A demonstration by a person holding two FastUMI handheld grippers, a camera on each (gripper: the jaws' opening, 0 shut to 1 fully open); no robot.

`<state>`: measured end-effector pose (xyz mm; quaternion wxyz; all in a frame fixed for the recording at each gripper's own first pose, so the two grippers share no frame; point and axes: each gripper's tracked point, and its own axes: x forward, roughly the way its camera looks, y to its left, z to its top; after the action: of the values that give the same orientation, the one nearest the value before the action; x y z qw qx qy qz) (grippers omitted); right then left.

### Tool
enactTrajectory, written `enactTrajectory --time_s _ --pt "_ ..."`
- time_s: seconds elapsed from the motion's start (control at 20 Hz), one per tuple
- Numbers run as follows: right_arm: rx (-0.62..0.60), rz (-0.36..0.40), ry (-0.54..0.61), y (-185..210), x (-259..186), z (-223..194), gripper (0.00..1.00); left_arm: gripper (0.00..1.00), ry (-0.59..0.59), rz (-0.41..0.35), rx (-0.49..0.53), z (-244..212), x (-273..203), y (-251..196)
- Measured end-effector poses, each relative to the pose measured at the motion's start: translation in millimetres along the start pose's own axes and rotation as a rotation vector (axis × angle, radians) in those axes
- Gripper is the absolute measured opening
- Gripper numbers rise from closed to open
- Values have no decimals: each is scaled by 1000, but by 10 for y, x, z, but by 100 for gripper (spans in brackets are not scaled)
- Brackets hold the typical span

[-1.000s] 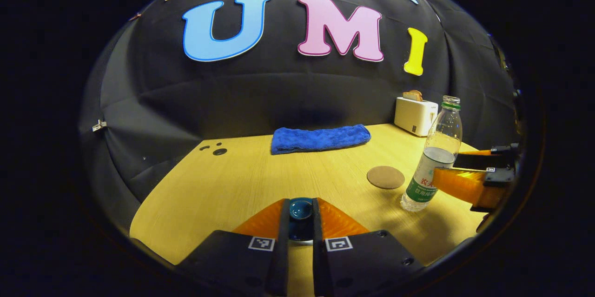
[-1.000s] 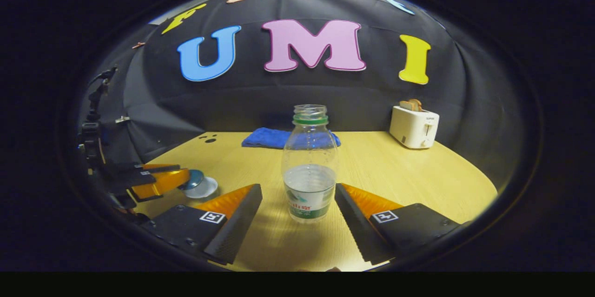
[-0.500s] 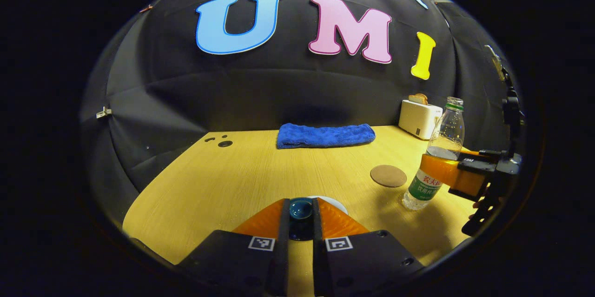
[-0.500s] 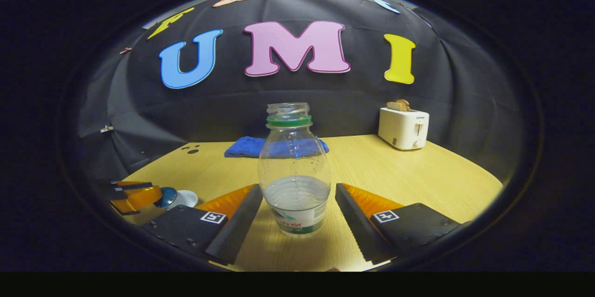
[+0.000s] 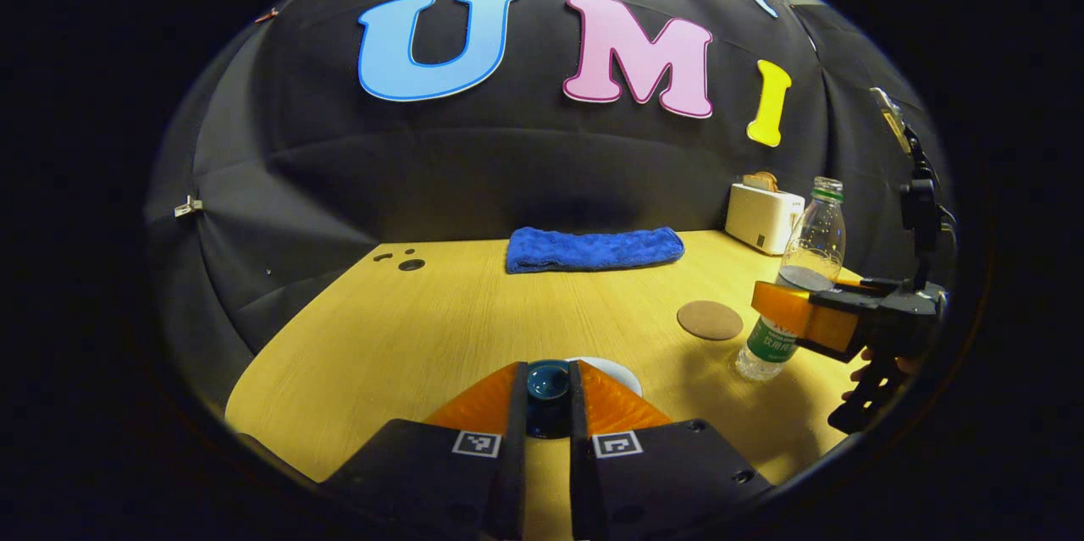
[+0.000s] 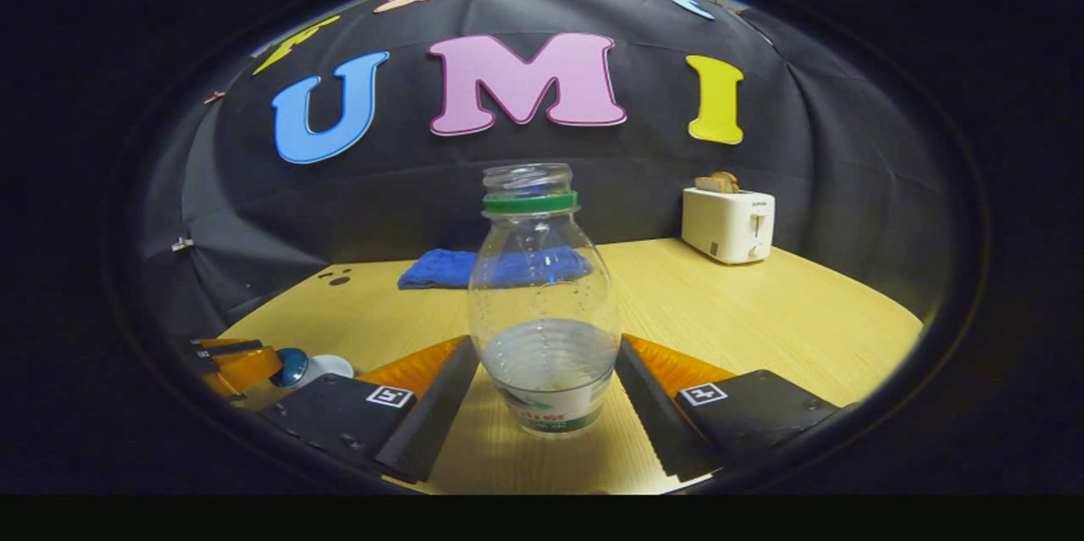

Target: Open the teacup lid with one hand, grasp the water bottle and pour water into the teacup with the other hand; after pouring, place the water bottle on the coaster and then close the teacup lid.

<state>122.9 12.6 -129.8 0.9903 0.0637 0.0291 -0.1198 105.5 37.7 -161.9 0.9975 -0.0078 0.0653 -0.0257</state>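
My left gripper (image 5: pixel 548 370) is shut on the blue knob of the teacup lid (image 5: pixel 548 384). The white teacup (image 5: pixel 611 369) peeks out just behind and right of it. In the right gripper view, the left gripper (image 6: pixel 254 365) holds the lid (image 6: pixel 292 365) at the far left, beside the teacup (image 6: pixel 330 367). An uncapped water bottle (image 6: pixel 546 304), partly filled, stands on the table between the fingers of my right gripper (image 6: pixel 550 346). That gripper is open, its fingers (image 6: pixel 449 389) close beside the bottle's sides. In the left gripper view, the right gripper (image 5: pixel 783 306) flanks the bottle (image 5: pixel 804 270). A round brown coaster (image 5: pixel 710 320) lies just left of the bottle.
A folded blue towel (image 5: pixel 593 248) lies at the back of the wooden table (image 5: pixel 406 329). A white toaster (image 6: pixel 728 223) with bread in it stands at the back right. Small dark holes (image 5: pixel 406 262) mark the table's back left.
My right gripper has moved forward, so the bottle now sits deeper between its open fingers. More of the white teacup shows behind the lid held by my left gripper.
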Motion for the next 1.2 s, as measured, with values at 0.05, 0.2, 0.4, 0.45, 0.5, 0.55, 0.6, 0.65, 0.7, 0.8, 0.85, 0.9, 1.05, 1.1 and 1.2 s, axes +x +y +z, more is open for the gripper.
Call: enactTrajectory --time_s 0.05,0.2,0.4,0.45,0.5,0.55,0.6,0.65,0.7,0.8,0.85,0.9,1.05,1.1,1.2 --pt "5 -7 8 -9 21 -23 96 25 -4 1 0 10 -4 17" --pt "20 -17 32 -32 53 -36 82 25 -10 -2 1 17 1 42" --pt "-22 -27 58 -33 80 -33 78 25 -6 -3 -19 -23 -11 73" --pt "-27 -22 64 -33 99 -41 77 22 -6 1 -24 -31 -9 96" --pt "-45 -11 75 -5 76 -31 77 25 -7 9 -27 -24 -24 119" --pt "-69 1 85 10 103 -17 76 22 -10 15 -30 -18 -30 153" --pt "-103 11 93 21 107 -10 74 22 -14 20 -33 3 -45 175" --pt "-142 24 98 37 115 15 74 22 -20 26 -34 20 -64 207" --pt "-173 34 95 60 131 39 74 25 -28 34 -32 46 -86 242" --pt "-265 41 83 69 161 129 74 25 -47 68 -27 78 -131 360" --pt "-331 42 81 77 191 169 74 25 -45 76 -31 66 -138 390" --pt "-399 36 77 69 211 198 74 22 -44 88 -35 57 -154 429" --pt "-582 77 57 204 289 242 74 28 -63 128 -55 82 -232 577" --pt "-643 96 48 266 288 249 74 25 -69 139 -67 92 -259 615" --pt "-763 139 27 383 305 242 74 29 -80 160 -87 90 -319 698"
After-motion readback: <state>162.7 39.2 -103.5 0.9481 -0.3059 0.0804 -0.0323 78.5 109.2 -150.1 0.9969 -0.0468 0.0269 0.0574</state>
